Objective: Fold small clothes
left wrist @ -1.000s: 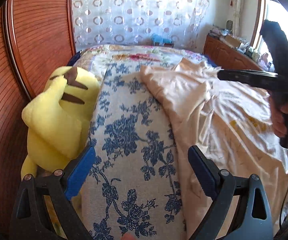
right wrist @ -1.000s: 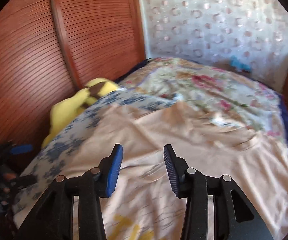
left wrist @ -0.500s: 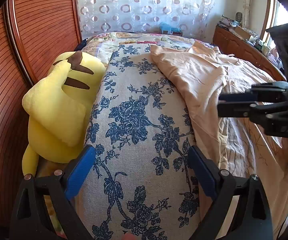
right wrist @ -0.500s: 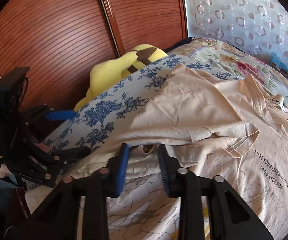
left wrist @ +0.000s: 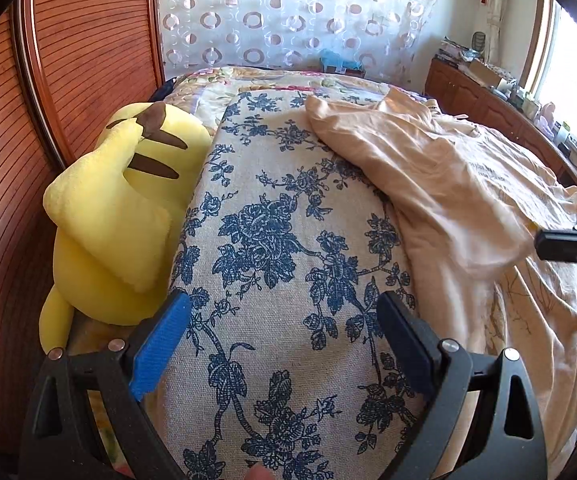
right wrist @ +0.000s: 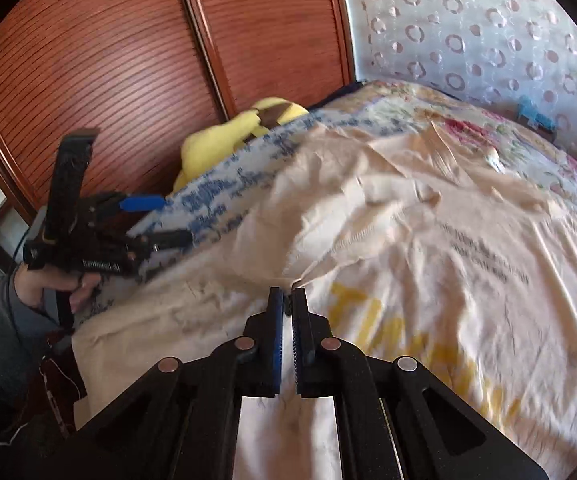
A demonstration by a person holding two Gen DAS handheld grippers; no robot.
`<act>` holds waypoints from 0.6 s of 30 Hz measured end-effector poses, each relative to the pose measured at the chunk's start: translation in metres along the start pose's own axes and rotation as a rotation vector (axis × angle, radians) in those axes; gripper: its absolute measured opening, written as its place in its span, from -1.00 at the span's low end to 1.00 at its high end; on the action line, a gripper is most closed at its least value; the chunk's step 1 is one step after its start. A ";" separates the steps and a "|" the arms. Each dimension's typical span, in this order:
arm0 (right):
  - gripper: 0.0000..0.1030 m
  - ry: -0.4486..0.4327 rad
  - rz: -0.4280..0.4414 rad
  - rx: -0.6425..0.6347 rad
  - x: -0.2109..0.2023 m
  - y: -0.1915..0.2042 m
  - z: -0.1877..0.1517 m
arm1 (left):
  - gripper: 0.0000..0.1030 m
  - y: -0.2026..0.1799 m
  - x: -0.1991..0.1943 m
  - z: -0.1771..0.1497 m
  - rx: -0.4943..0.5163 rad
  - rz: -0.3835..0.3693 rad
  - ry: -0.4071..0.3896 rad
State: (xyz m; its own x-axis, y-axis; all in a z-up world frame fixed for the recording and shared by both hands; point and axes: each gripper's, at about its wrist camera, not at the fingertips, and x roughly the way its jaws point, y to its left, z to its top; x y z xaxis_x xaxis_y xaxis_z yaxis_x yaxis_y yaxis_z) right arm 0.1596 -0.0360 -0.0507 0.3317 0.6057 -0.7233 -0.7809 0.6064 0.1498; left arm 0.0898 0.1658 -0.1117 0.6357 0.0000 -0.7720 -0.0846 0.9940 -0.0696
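A beige T-shirt (right wrist: 428,216) with dark print and yellow letters lies spread on the bed; it also shows in the left wrist view (left wrist: 440,176), partly folded over itself. My right gripper (right wrist: 287,300) is shut on the edge of a folded flap of the shirt. Its tip shows at the right edge of the left wrist view (left wrist: 568,240). My left gripper (left wrist: 284,320) is open and empty, hovering over the blue-flowered cloth (left wrist: 288,240) left of the shirt. It shows in the right wrist view (right wrist: 148,220) too.
A yellow plush toy (left wrist: 116,208) lies between the flowered cloth and the wooden slatted wardrobe doors (left wrist: 68,60). A floral bedspread (right wrist: 488,128) and a patterned curtain (left wrist: 288,12) are behind. A wooden cabinet (left wrist: 488,100) with clutter stands at the right under a window.
My right gripper has closed on the shirt's flap edge and pulled it right and down, across the shirt. My left gripper has stayed open over the flowered cloth.
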 end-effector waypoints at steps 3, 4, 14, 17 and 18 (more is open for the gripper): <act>-0.67 -0.011 -0.025 0.029 -0.006 -0.007 -0.003 | 0.85 -0.006 0.003 0.000 0.029 0.034 0.015; -0.61 -0.023 -0.028 0.036 -0.008 -0.009 -0.002 | 0.85 -0.007 0.003 0.000 0.035 0.036 0.015; -0.51 -0.052 -0.041 0.022 0.026 -0.016 0.029 | 0.86 -0.008 0.003 0.000 0.035 0.035 0.016; -0.51 -0.017 -0.066 0.027 0.053 -0.020 0.037 | 0.86 -0.008 0.003 0.000 0.035 0.035 0.016; -0.51 -0.006 -0.074 0.028 0.060 -0.021 0.039 | 0.86 -0.008 0.003 0.000 0.035 0.035 0.015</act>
State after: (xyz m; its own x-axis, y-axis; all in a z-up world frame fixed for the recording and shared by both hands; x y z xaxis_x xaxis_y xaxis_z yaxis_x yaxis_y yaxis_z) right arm 0.2162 0.0074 -0.0707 0.3913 0.5612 -0.7293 -0.7391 0.6638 0.1143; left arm 0.0925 0.1578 -0.1135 0.6209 0.0332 -0.7832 -0.0796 0.9966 -0.0209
